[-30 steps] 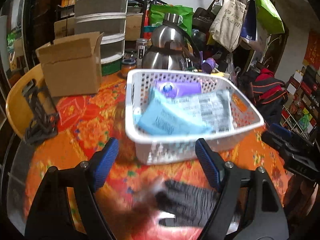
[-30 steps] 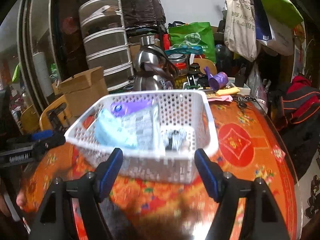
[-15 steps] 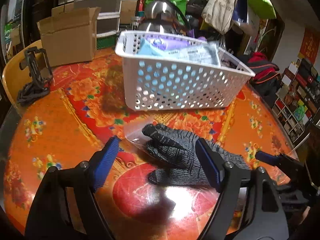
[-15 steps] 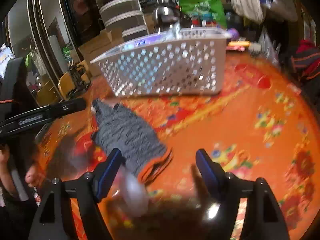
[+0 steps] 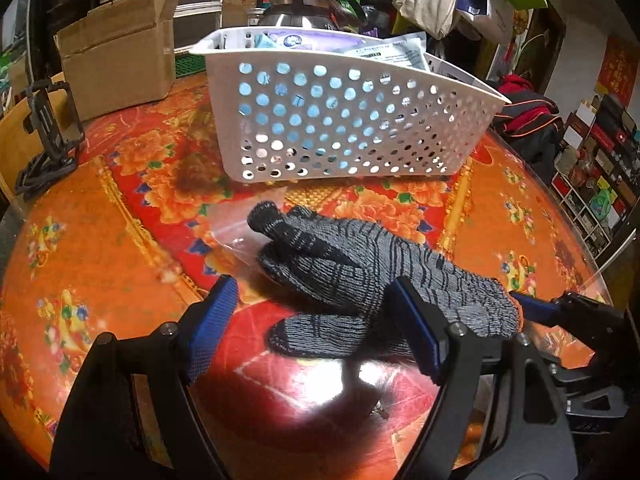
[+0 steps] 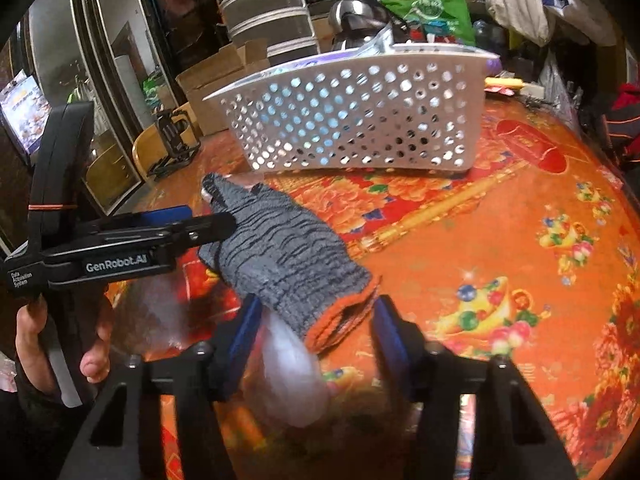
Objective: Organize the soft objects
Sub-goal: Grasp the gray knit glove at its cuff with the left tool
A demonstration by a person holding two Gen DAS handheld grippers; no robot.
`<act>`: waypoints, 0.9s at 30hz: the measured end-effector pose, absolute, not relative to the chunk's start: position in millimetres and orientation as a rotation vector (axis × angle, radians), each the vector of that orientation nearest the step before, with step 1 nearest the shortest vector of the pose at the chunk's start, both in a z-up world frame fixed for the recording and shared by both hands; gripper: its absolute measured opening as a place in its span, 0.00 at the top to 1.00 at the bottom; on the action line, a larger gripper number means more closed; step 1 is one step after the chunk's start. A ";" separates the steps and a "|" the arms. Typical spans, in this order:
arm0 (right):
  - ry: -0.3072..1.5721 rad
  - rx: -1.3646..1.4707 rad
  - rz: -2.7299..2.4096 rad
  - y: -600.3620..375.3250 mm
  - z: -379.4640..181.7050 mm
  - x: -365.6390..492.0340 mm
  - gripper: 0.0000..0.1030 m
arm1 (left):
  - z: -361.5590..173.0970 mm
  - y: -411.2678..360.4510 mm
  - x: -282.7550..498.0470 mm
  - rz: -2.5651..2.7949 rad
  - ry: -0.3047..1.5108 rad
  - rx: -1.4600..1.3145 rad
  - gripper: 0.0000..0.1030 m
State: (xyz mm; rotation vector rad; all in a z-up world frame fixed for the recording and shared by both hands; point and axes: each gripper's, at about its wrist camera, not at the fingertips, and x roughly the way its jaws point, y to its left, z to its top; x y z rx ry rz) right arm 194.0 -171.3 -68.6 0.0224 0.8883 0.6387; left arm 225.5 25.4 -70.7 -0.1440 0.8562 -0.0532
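Right wrist view: right claw (image 6: pixel 316 334) angled down, jaws closing around the orange cuff of a grey knitted glove (image 6: pixel 280 256).
Left claw (image 5: pixel 316 326) tilts down, closing, spread astride the glove's fingers; glove lies on the orange floral worktop (image 6: pixel 500 240) before a white perforated plastic basket (image 6: pixel 360 120).

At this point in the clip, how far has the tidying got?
Done: several soft packets already sit in the white basket. In hand: the grey knit glove lies on the table in front of it. The right gripper is closing around its orange cuff; the left gripper is closing around its finger end. Left: lift it into the basket.
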 end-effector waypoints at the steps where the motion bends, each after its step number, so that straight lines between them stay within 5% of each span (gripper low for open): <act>1: 0.889 0.025 0.639 -170.9 -68.6 193.6 0.51 | -71.9 24.2 226.0 -0.056 0.861 -0.143 0.32; 6: 0.877 0.024 0.634 -170.2 -64.3 194.3 0.53 | -75.9 19.5 225.8 -0.090 0.863 -0.156 0.69; 9: 0.878 0.020 0.638 -168.9 -64.0 194.7 0.64 | -78.0 11.0 224.1 -0.128 0.866 -0.152 0.81; 17: 0.849 -0.002 0.660 -165.9 -62.3 189.5 0.84 | -79.6 9.9 213.6 -0.150 0.846 -0.167 0.91; 27: 0.781 -0.013 0.687 -163.9 -50.9 176.5 0.87 | -71.2 21.6 193.0 -0.165 0.801 -0.208 0.94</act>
